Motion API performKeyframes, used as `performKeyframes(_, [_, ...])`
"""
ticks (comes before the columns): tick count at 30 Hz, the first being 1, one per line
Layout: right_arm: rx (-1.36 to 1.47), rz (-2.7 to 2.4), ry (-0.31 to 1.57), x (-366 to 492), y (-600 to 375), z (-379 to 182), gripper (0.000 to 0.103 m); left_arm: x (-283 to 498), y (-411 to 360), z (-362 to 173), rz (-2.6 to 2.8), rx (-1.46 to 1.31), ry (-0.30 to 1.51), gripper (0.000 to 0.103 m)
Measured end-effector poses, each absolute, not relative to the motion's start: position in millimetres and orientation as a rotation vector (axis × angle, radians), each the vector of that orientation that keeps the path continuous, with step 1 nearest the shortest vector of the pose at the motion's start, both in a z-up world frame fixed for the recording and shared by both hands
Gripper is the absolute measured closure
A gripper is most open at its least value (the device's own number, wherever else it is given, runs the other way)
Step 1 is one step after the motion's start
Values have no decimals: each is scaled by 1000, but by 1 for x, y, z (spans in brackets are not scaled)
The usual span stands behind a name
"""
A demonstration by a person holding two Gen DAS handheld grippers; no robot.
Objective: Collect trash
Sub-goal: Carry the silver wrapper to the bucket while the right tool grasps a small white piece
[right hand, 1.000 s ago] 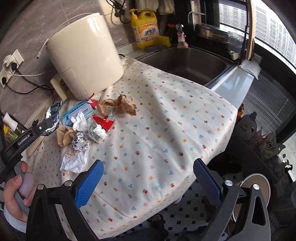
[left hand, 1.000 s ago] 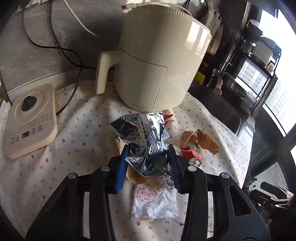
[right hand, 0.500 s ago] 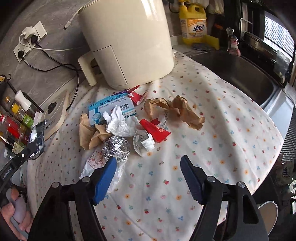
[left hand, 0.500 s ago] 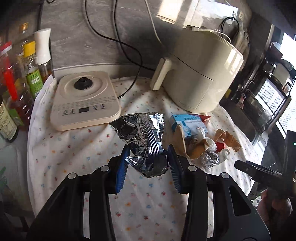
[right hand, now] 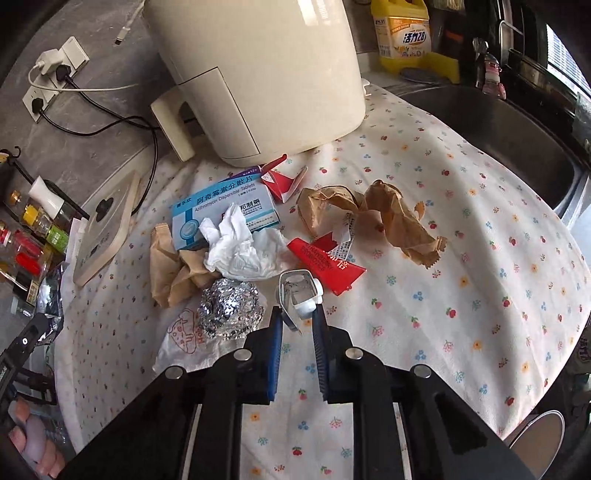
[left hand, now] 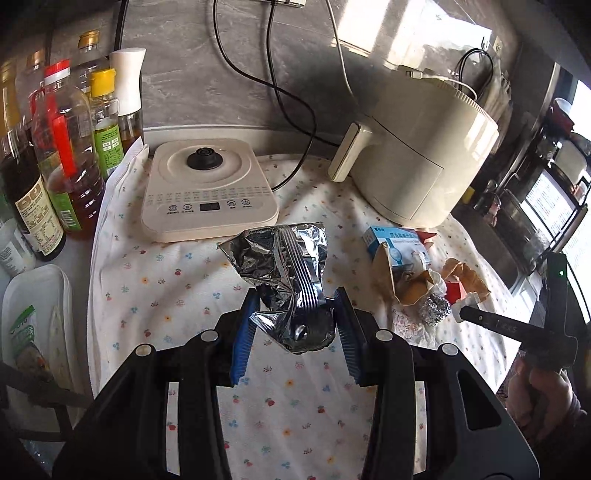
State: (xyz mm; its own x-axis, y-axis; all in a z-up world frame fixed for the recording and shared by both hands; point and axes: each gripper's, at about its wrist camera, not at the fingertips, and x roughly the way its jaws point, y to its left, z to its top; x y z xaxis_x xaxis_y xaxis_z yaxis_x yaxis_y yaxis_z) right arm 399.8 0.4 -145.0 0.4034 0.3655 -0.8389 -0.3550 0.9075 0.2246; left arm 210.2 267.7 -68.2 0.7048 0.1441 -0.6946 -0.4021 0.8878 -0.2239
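Note:
My left gripper (left hand: 295, 295) is shut on a crumpled silver foil bag (left hand: 284, 258), held above the flowered cloth (left hand: 177, 288), left of the trash pile. My right gripper (right hand: 296, 310) is low over the pile; its jaws are closing, pads touching both sides of a crushed clear plastic cup (right hand: 297, 291) with a white rim. Around it lie a foil ball (right hand: 229, 310), white tissue (right hand: 240, 251), a blue medicine box (right hand: 221, 210), a red packet (right hand: 325, 262), crumpled brown paper (right hand: 369, 210) and a white printed wrapper (right hand: 184, 339).
A cream air fryer (right hand: 266, 74) stands behind the pile. A flat cream cooker base (left hand: 207, 192) and several oil bottles (left hand: 62, 147) are at the left, with a white tray (left hand: 33, 325) below them. A sink (right hand: 498, 122) and a yellow detergent jug (right hand: 402, 33) are to the right.
The left gripper carried the foil bag leftward, away from the pile. The right gripper came in low over the pile, and its wide jaws narrowed onto the clear plastic cup.

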Motion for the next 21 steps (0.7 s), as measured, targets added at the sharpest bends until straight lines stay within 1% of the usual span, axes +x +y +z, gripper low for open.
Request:
performKeyframes(8, [53, 422, 1026, 369, -43, -118, 86, 237, 223, -63, 192, -349, 728, 61])
performKeyframes(21, [168, 204, 955, 314, -193, -80, 85, 286, 88, -58, -90, -238, 765, 61])
